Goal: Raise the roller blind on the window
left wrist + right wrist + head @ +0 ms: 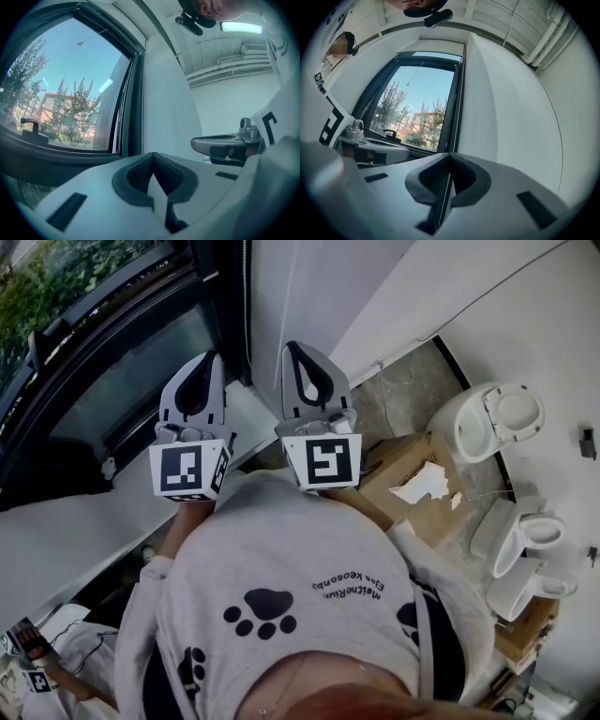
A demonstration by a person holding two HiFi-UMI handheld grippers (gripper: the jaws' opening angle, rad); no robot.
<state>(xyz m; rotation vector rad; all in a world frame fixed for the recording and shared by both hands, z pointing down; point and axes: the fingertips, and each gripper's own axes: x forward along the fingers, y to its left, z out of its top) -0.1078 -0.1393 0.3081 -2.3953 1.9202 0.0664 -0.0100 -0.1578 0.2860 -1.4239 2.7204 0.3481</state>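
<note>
Tension on the bead chain (pixel 459 96) is what I am minding most. My right gripper (pixel 449 157) is clamped fully shut on it, and the beaded line is running down the window's right frame, into the fingertips and on between the jaws. To do this pull well, I am judging that I should draw straight along the hanging line rather than out into the room, so the beads are feeding cleanly and not skipping at the top. A steady draw looks better than a jerk, since the jaws are biting only a thin strand that could slip.

My left gripper (pixel 153 157) is also fully closed. I cannot make out any chain between its jaws, so I am treating it as empty.

Up at the head of the window (pixel 417 108), the roller blind (pixel 436 47) is showing only as a pale band. The glass below it is lying open to sky and trees, so I am reckoning that little travel is left.

Both grippers are sitting side by side in front of my chest, pointing roughly level. The left one is facing the glass, and the right one is facing the frame beside the white wall (pixel 511 117).
</note>
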